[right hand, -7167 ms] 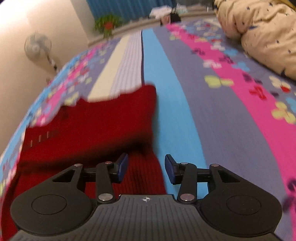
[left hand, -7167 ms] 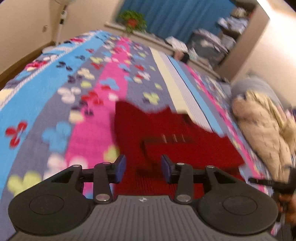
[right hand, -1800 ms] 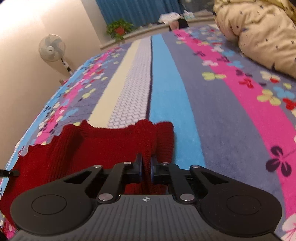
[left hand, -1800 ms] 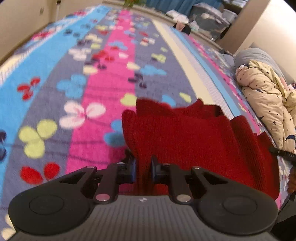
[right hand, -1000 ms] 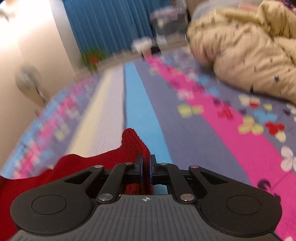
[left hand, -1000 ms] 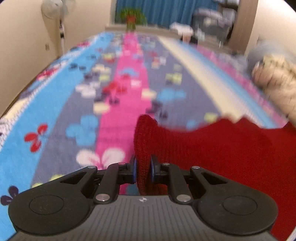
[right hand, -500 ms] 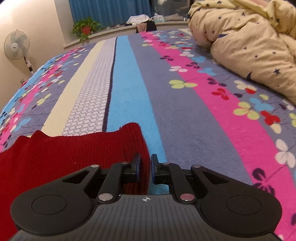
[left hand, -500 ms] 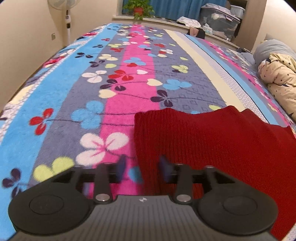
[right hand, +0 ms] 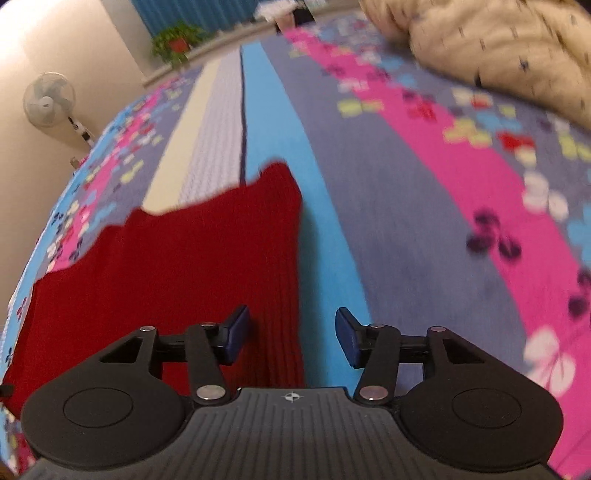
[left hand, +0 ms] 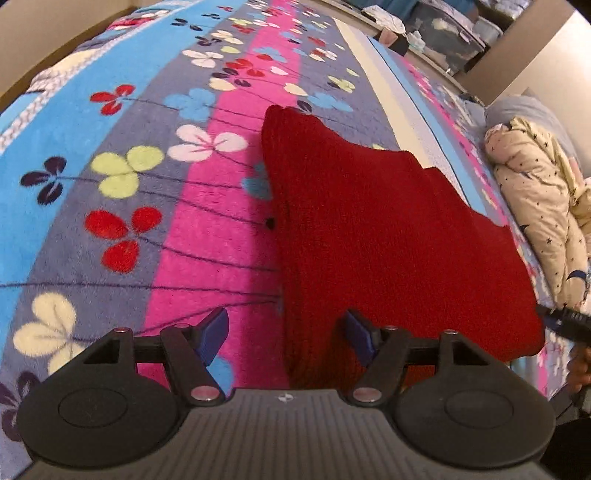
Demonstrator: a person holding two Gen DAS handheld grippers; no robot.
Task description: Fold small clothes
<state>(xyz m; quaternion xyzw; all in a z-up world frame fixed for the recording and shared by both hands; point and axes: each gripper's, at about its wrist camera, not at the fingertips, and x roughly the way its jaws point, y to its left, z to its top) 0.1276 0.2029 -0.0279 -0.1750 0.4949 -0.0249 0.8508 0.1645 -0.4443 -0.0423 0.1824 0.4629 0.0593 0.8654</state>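
Note:
A red knitted garment [left hand: 376, 236] lies folded flat on the flowered bedspread [left hand: 122, 155]. My left gripper [left hand: 286, 338] is open and empty, above the garment's near left edge. In the right wrist view the same garment [right hand: 177, 254] lies to the left, with its right edge running up the middle. My right gripper [right hand: 291, 334] is open and empty, above the garment's near right edge. The tip of the right gripper [left hand: 565, 321] shows at the right rim of the left wrist view.
A cream star-print quilt [left hand: 543, 206] is bunched along the bed's right side, also in the right wrist view [right hand: 491, 40]. A standing fan [right hand: 50, 99] and a potted plant [right hand: 177, 42] stand beyond the bed. Storage boxes [left hand: 447, 33] sit at the far end.
Both grippers, earlier shut on the garment's corners and carrying them across the bed, have opened and let go. The garment now lies flat and both grippers have drawn back.

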